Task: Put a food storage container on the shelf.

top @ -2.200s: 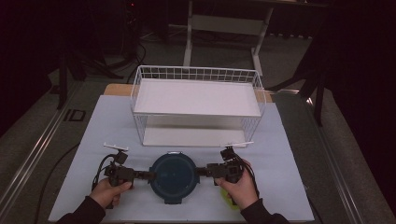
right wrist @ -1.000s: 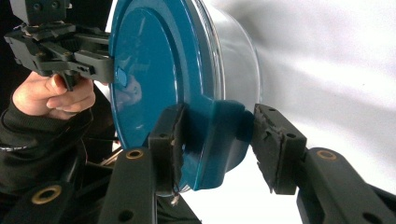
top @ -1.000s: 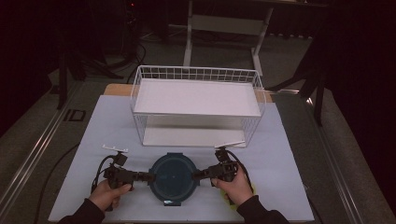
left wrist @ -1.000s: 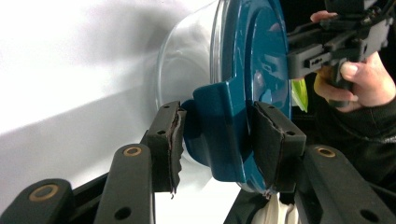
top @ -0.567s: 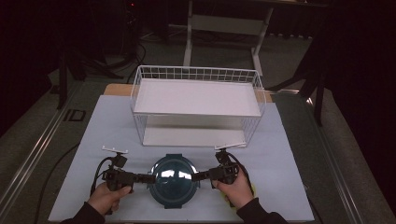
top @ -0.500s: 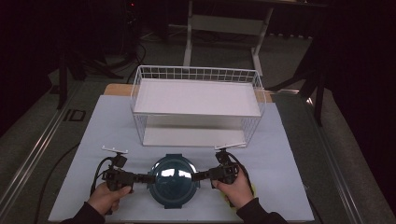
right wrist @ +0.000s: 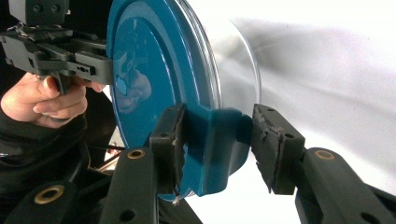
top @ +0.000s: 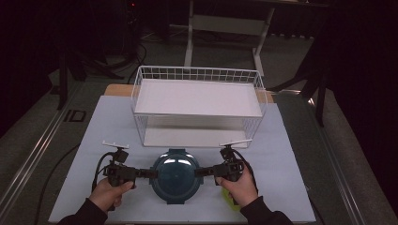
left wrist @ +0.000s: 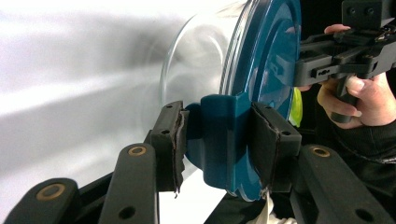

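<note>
Both grippers, left gripper (top: 141, 172) and right gripper (top: 206, 171), clamp opposite latch tabs of the teal-lidded glass container (top: 175, 174), balancing it level just before the white wire rack (top: 199, 108).

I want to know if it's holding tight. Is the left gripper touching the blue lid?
Touching: in the left gripper view, both pads of the left gripper press the blue lid at its side tab.

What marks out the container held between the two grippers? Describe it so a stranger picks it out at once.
Start at the white wire rack at the back of the white table; just in front of its lower shelf sits the round container. It has a clear glass bowl, a dark teal lid and a side tab under each gripper, left gripper and right gripper. It is the one dark round thing there.
</note>
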Demonstrator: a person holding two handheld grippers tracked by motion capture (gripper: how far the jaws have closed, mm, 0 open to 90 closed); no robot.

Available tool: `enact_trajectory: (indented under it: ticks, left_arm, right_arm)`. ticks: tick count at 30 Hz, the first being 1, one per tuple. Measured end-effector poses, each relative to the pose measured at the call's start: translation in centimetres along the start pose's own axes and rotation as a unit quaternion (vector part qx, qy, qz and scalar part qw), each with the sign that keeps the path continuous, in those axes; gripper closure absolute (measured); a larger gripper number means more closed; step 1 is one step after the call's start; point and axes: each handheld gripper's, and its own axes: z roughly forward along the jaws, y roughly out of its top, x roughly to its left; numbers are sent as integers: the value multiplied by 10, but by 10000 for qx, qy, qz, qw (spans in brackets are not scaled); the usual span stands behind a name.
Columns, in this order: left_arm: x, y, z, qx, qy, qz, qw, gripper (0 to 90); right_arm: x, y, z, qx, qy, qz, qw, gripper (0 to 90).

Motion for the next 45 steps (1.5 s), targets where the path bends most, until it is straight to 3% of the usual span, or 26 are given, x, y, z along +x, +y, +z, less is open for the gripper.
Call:
enact_trajectory:
  ticks: [11,24,35,41,45]
  left_arm:
    - [-23,19,-9,-206,-22,145,9997,570]
    - [-66,55,-25,-461,-60,579,9972,571]
    - [-107,98,-40,-665,-47,951,9932,572]
    - [-123,123,-44,-759,-70,1089,9911,571]
    - [-129,141,-44,-785,-79,1141,9903,571]
  right_arm:
    - [12,11,-23,-170,15,-113,9998,553]
    - [35,33,-65,-586,17,-330,9977,555]
    - [56,62,-106,-964,21,-460,9943,555]
    - [64,82,-127,-1159,-11,-550,9917,555]
    - [64,96,-137,-1264,-10,-484,9908,554]
